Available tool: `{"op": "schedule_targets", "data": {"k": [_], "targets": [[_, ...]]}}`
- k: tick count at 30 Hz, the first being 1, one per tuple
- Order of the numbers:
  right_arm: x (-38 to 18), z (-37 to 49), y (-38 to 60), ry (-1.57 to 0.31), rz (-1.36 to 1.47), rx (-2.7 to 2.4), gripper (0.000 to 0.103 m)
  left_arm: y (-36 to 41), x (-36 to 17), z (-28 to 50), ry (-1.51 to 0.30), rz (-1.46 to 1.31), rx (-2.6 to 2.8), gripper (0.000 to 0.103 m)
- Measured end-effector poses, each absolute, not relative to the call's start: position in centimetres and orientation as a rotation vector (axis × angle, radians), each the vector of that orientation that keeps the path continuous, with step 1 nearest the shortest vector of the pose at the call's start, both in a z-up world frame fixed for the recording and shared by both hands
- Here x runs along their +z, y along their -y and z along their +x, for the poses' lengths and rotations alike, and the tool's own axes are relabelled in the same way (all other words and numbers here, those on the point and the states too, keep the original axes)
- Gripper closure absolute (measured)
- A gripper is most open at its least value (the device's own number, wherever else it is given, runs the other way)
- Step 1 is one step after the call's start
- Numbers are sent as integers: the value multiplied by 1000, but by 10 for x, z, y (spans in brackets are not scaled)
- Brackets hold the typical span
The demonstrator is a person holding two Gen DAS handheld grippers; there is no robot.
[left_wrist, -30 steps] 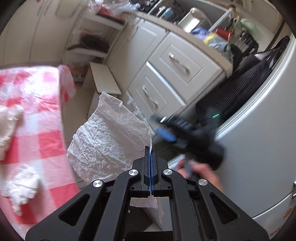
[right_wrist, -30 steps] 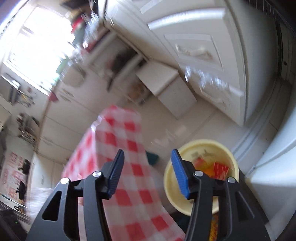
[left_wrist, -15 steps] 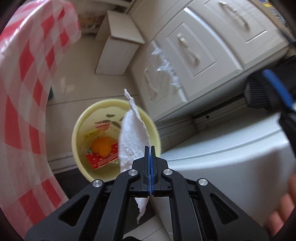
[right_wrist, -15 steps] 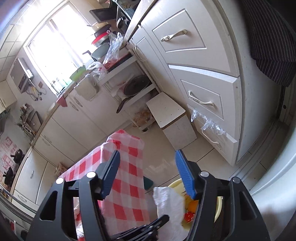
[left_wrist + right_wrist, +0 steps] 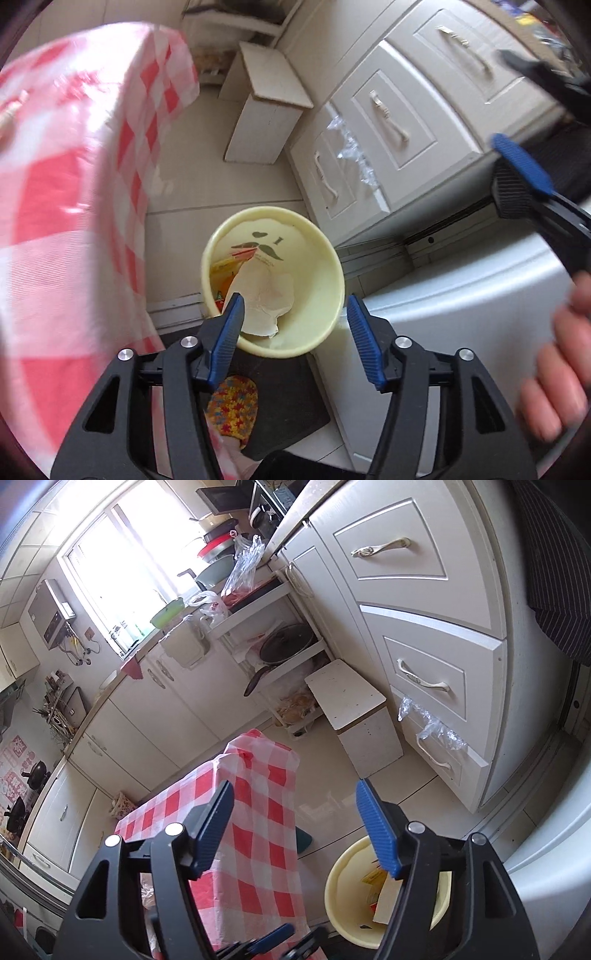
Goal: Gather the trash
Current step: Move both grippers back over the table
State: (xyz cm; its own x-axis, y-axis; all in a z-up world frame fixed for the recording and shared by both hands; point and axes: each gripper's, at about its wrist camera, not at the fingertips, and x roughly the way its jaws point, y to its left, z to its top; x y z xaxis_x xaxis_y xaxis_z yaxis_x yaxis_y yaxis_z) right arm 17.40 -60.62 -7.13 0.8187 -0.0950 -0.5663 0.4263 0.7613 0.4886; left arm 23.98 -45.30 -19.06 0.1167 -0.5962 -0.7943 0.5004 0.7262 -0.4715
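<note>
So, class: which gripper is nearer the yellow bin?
Left. The left gripper hangs open directly above the yellow bin; the right gripper is open, higher and off to one side.

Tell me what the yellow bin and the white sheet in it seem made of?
The bin looks like plastic: smooth, pale yellow, softly glossy, with a printed moustache. The sheet looks like thin paper, matte and creased, possibly a napkin or wrapper.

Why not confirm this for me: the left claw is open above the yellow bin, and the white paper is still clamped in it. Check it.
One thing is wrong. The left claw is open above the yellow bin, but it holds nothing: the white paper lies inside the bin, as the left wrist view shows.
</note>
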Motion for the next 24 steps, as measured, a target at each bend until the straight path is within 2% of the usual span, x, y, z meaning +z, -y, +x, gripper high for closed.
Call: {"op": "schedule_targets", "data": {"k": [4,10,18,24], "targets": [[-71,187,590,-558,653,-268,36,398,-147,219,-1093,-28,-820,39],[-78,216,542,-641,636,-140,34,273,-104,207,-959,-17,-697,31],[-99,237,451,-828,550,91,30,106,-109,219,-977,-181,-407,31],[-109,230,395,-916,411,170,30,56,-124,222,-977,-255,-327,31]]}}
